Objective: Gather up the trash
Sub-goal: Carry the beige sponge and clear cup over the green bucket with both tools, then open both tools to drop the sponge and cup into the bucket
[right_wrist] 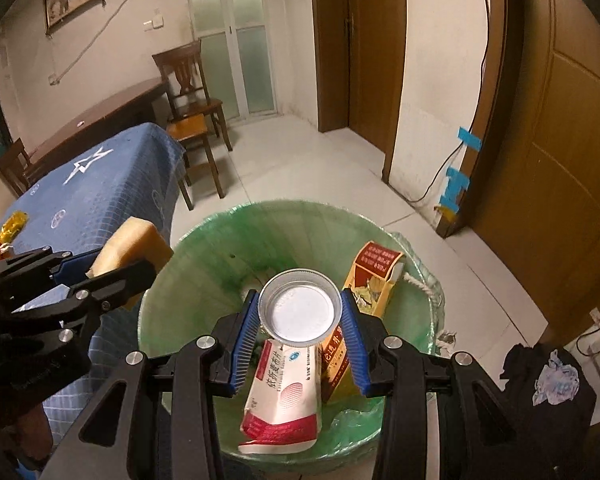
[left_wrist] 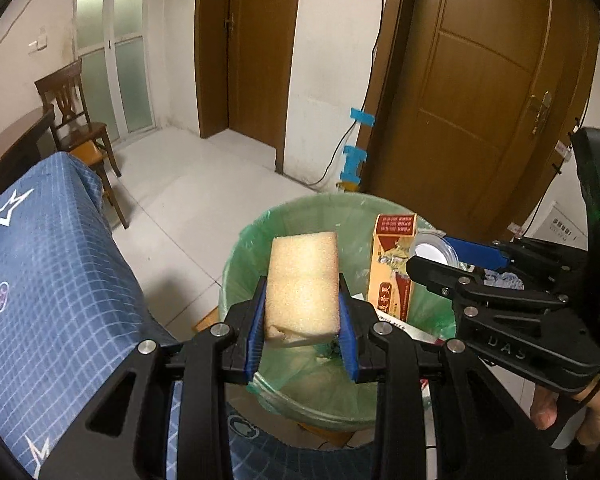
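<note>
A bin with a green liner [left_wrist: 244, 256] [right_wrist: 204, 264] stands on the floor. My left gripper [left_wrist: 302, 322] is shut on a yellow sponge [left_wrist: 302, 280] and holds it above the bin; the sponge also shows in the right wrist view [right_wrist: 136, 240]. My right gripper [right_wrist: 300, 332] is shut on a clear plastic cup [right_wrist: 300, 306] over the bin's mouth; the cup shows in the left wrist view [left_wrist: 432, 246] too. Inside the bin lie an orange carton [right_wrist: 374, 280] [left_wrist: 392, 264] and a white and red box [right_wrist: 284, 392].
A table with a blue cloth [left_wrist: 40, 280] [right_wrist: 96, 192] stands left of the bin, with wrappers [right_wrist: 12, 226] on it. Wooden chairs [right_wrist: 192, 120] [left_wrist: 80, 128] stand beyond it. Brown doors [left_wrist: 480, 100] and a cable are on the right. A dark cloth pile [right_wrist: 548, 392] lies at lower right.
</note>
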A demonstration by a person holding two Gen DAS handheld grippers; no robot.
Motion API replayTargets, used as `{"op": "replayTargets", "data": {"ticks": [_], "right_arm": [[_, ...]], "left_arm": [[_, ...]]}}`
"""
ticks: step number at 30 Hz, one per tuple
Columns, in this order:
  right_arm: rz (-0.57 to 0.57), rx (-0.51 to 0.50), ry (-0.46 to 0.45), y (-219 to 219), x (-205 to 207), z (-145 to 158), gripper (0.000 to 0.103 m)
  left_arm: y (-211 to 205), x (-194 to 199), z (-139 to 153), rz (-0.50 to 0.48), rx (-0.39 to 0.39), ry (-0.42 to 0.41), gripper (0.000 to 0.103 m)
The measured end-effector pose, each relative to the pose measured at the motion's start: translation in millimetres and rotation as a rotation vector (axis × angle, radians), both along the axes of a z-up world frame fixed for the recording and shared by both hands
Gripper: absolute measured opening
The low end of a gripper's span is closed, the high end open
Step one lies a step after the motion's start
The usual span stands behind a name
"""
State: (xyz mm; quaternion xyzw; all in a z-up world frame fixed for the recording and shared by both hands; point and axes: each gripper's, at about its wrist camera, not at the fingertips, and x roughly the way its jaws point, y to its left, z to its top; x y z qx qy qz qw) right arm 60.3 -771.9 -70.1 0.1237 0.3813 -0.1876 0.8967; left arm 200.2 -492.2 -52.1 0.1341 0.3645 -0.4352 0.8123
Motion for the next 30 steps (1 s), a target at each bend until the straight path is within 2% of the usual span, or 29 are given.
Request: {"op": "replayTargets", "data": {"ticks": [16,30], "right_arm": [[0.004,-0.005,0.013,0,13,-5,0.041],[0.003,0.006,0.009,-1,13,-9,0.042]], "left_arm": [[-20,5,-20,0.011,0.033,0.017,0.03],[-19,9,-23,0.024,0.038,0.025,0.03]]}}
